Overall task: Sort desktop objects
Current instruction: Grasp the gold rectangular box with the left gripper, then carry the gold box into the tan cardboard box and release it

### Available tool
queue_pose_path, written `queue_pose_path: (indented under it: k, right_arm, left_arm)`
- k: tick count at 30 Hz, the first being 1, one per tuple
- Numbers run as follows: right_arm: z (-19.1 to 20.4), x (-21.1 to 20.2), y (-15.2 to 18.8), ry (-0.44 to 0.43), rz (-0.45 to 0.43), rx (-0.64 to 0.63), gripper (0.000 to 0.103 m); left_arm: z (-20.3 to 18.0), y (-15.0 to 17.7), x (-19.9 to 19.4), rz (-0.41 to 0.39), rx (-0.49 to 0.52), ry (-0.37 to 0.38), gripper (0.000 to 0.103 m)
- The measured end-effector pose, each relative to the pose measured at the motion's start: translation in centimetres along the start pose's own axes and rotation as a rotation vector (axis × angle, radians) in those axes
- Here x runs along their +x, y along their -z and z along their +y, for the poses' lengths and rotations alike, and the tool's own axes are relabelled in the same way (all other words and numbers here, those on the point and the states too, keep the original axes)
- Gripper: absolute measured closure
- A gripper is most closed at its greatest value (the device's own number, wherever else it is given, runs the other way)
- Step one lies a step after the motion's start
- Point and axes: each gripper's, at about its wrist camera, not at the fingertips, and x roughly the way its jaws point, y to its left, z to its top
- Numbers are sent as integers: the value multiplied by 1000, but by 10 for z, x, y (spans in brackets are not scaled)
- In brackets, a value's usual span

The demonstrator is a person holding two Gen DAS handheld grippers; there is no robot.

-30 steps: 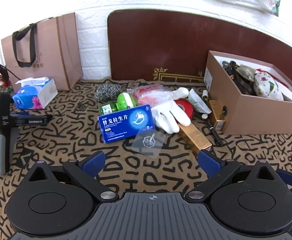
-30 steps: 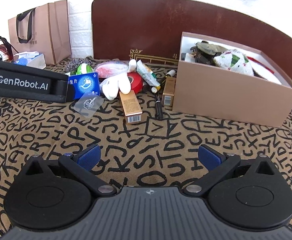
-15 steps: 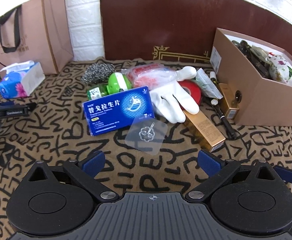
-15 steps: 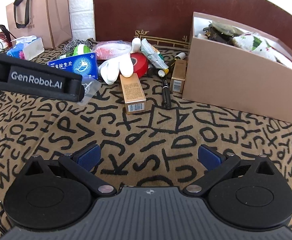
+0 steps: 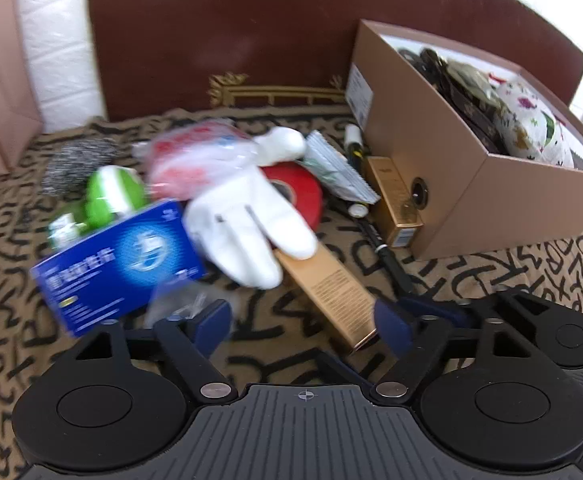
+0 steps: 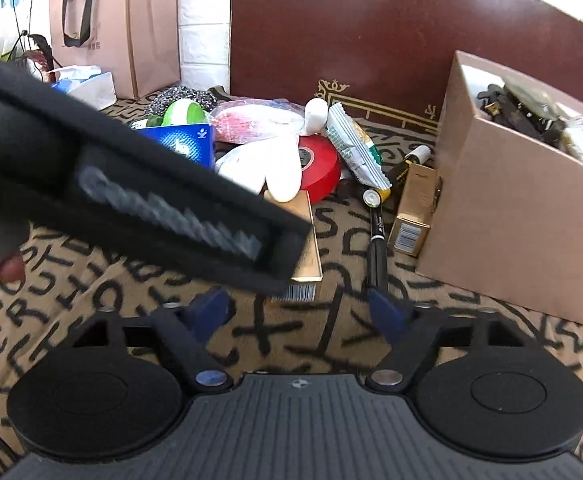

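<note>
Long gold box (image 5: 323, 288) is lying on patterned cloth (image 5: 11, 216), near end sitting between fingers of left gripper (image 5: 303, 324), jaws apart, not touching it. White glove (image 5: 247, 220) is overlapping its far end, w/ red tape roll (image 5: 299, 192) behind and blue box (image 5: 119, 264) at left. Right gripper (image 6: 301, 316) is hovering open, nothing held. Cardboard box (image 6: 511, 220) is standing at right.
</note>
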Motion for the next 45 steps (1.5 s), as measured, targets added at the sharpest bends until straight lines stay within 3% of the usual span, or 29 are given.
queue_pose_path:
  k: [3, 8, 13, 16, 17, 20, 35, 45]
  right_arm:
    - [-6, 4, -4, -22, -10, 9, 41]
    - [-9, 9, -3, -26, -21, -4, 50]
    - [-3, 7, -1, -22, -37, -33, 65]
    - [-2, 5, 2, -16, -45, -44, 66]
    - [-1, 4, 3, -16, -48, -48, 67]
    - [-3, 0, 5, -16, -48, -31, 67]
    - [-11, -52, 43, -18, -19, 27, 68]
    - [-13, -90, 66, 5, -41, 49, 68]
  left_arm:
    - [-1, -7, 15, 22, -13, 18, 26]
    - [5, -14, 29, 68, -84, 74, 25]
    - [7, -18, 37, 96, -107, 79, 25]
    - [7, -21, 39, 101, -119, 73, 28]
    - [6, -21, 38, 99, -110, 70, 39]
    - [4, -18, 34, 103, -106, 85, 51]
    - [-36, 18, 6, 142, -57, 116, 51]
    - [-67, 34, -22, 117, -10, 126, 52]
